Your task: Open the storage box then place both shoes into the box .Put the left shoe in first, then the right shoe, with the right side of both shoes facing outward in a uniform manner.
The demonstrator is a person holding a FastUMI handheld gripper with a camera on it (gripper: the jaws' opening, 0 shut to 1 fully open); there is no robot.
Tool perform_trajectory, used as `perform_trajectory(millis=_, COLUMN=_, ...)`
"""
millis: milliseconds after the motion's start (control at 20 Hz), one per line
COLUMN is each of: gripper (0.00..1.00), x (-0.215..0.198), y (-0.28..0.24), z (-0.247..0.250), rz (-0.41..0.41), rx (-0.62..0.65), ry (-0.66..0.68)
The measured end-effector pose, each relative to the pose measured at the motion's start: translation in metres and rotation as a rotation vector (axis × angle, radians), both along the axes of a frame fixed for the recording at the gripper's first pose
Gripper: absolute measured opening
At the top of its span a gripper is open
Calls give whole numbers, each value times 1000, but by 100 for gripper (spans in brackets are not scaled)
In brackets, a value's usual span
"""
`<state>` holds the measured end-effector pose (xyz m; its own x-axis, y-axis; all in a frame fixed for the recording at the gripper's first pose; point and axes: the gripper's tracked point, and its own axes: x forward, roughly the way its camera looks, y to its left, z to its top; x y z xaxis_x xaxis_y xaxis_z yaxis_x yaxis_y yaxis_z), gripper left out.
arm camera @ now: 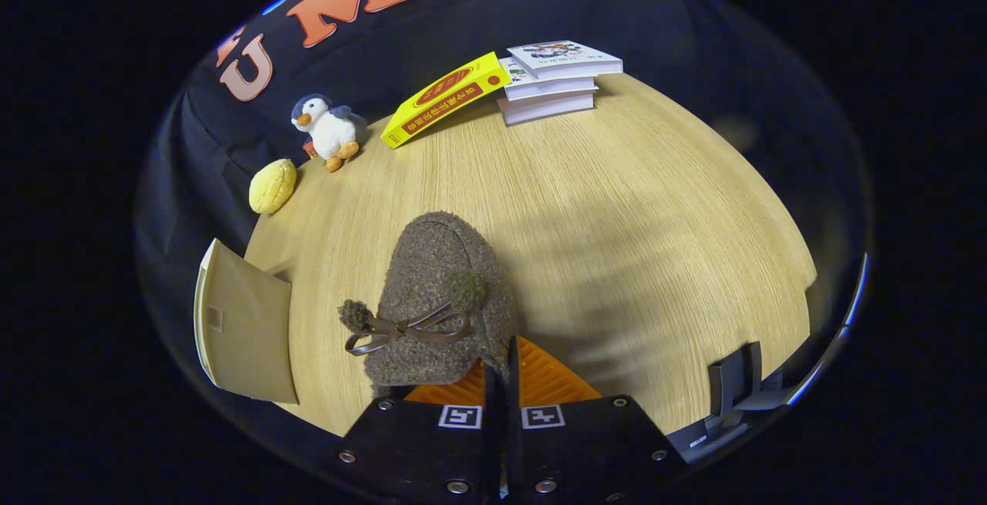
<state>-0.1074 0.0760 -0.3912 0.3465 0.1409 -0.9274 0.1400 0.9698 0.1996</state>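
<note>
Hand-held gripper (pixel 502 382), fingers nearly closed, pinches fuzzy brown shoe (pixel 441 301) by its heel rim, lifted w/ toe pointing away over tabletop (pixel 617 204), prob. for boxing.

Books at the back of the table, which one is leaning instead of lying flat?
The yellow book: it tilts against the stack of white books, which lie flat on one another.

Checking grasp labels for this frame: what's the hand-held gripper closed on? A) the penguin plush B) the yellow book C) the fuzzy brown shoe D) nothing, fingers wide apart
C: the hand-held gripper has its fingers drawn nearly together on the rear edge of the fuzzy brown shoe, which stretches ahead of them over the wooden table; the yellow book and penguin plush sit far beyond.
</note>
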Motion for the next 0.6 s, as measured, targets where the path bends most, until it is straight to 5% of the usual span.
perform_trajectory(millis=600, gripper=4, x=2, y=216, z=126, rz=197, rx=90, ry=-91)
